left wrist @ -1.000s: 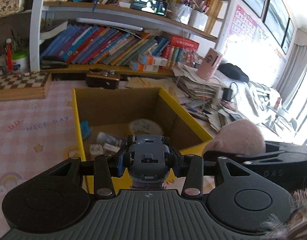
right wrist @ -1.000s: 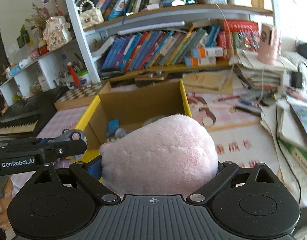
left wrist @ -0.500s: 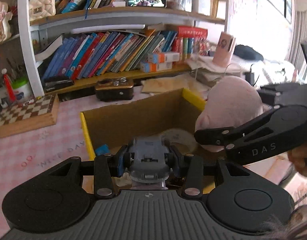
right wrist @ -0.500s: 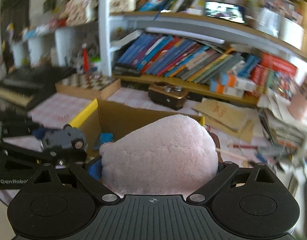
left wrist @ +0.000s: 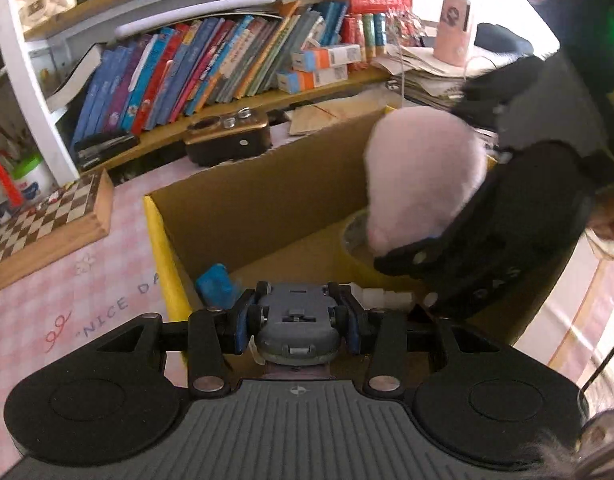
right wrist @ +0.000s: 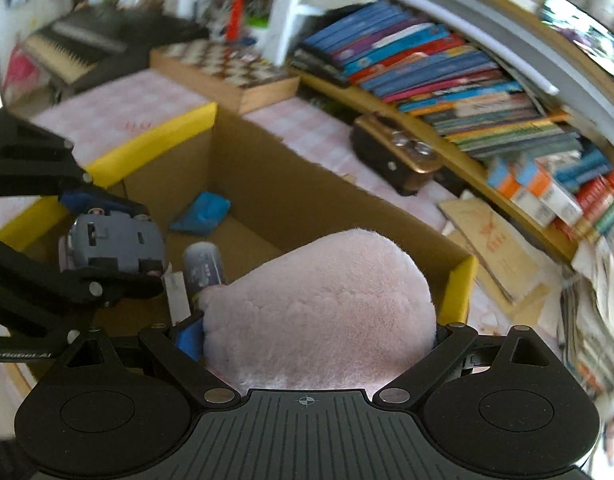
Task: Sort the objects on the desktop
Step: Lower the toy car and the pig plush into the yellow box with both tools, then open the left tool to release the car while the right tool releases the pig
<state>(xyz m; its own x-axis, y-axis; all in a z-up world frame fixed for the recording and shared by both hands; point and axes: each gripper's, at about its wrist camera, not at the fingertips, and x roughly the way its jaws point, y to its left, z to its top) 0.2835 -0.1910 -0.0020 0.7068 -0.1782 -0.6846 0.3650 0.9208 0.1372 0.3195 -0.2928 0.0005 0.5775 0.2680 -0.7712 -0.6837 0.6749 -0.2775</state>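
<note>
— Between the left gripper (left wrist: 297, 322) pads sits a grey toy car (left wrist: 295, 320), clamped belly-up over the near edge of the cardboard box (left wrist: 243, 204).
— And the right gripper (right wrist: 319, 344)?
— Closed on a pink plush toy (right wrist: 319, 312), above the box's right half.
— Room inside?
— Open floor mid-box; a blue pouch (left wrist: 215, 282) lies at ten o'clock, a tape roll (left wrist: 353, 236) under the plush.
— Writing?
— "NICE DA" on the pink mat (left wrist: 67, 280); "DAS" on the right tool.

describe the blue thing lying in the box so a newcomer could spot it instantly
Find the yellow-rimmed cardboard box on the pink checked table cover. On its floor, in a far corner, lies a flat blue packet. It is the only blue thing there, beside a grey cylinder and white pieces.
</note>
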